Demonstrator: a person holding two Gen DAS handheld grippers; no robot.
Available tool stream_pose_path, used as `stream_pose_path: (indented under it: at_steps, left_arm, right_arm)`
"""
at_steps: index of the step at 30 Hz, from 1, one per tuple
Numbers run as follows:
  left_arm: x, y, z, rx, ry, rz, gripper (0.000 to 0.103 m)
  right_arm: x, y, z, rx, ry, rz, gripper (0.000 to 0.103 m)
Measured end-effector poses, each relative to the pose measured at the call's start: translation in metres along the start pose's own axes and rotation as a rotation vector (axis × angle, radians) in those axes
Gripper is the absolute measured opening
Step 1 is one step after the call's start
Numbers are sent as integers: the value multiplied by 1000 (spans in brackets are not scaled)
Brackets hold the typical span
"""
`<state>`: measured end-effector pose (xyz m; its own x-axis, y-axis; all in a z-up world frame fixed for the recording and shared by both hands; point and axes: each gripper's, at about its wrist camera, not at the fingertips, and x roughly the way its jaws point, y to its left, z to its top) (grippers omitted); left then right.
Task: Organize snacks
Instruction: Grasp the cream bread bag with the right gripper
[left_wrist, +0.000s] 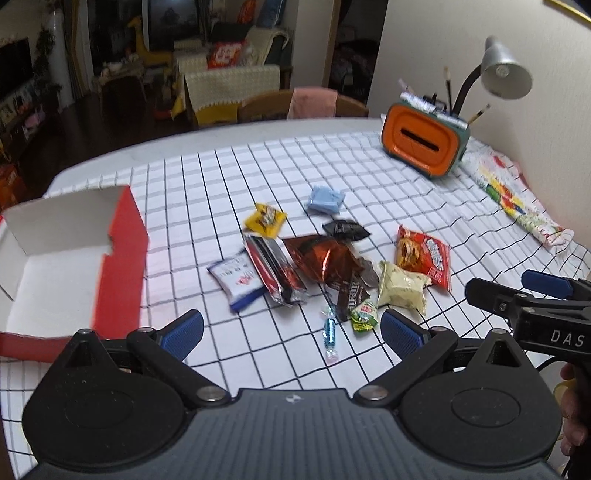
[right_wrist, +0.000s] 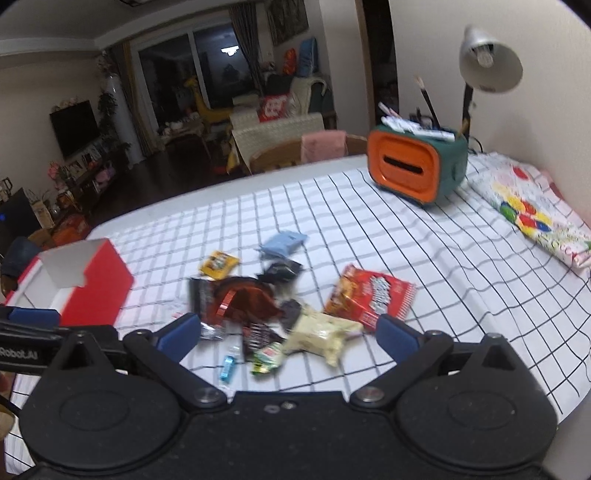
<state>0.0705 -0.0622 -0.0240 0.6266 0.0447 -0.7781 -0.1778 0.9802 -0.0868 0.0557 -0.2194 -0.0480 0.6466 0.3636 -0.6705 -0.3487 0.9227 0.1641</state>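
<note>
Snacks loose: both claws, left gripper (left_wrist: 291, 326) and right gripper (right_wrist: 288, 334), gape empty; I'd pinch the small green crinkly candy wrapper (left_wrist: 364, 314) first (nearest), then the open red cardboard box (left_wrist: 122, 258).

The left gripper (left_wrist: 291, 328) is matte black plastic: two round discs flank a dark grey centre plate with a small pale logo, silver pivot screws join angled linkage arms, and each finger ends in a ribbed blue pad (left_wrist: 183, 334). The right gripper (right_wrist: 288, 336) has the same black build and blue pads (right_wrist: 397, 338); seen from the left wrist camera its side carries white letters "DAS". A bare hand (left_wrist: 574, 417) and a thin dark cable show beneath it.
</note>
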Motion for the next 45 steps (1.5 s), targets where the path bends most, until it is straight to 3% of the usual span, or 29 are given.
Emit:
stream_pose_path:
  at_steps: [4, 14, 22, 28, 31, 35, 37, 39, 45]
  left_arm:
    - [26, -6, 3, -24, 63, 19, 103]
    - [83, -23, 1, -20, 181, 65, 102]
    - [118, -34, -5, 5, 223, 64, 99]
    - [139, -39, -10, 26, 258, 71, 90]
    - [145, -41, -12, 37, 267, 61, 79]
    - [155, -39, -14, 17, 292, 61, 57]
    - [157, -38, -14, 10, 294, 55, 54]
    - [159, -39, -14, 16, 295, 40, 43]
    - [164, -46, -14, 53, 289, 35, 26]
  right_arm:
    - [24, -22, -2, -49, 41, 7, 98]
    - [86, -42, 1, -333, 143, 137, 93]
    - [125, -35, 2, -580, 190, 261, 84]
    - [152, -34, -2, -652, 237, 296, 77]
    - [157, -32, -4, -671, 242, 311, 74]
    - [162, -30, -5, -670, 247, 317, 64]
    - [164, -29, -5, -664, 247, 311, 58]
    - [164, -28, -6, -657, 241, 311, 56]
    - [161, -31, -9, -621, 225, 268, 41]
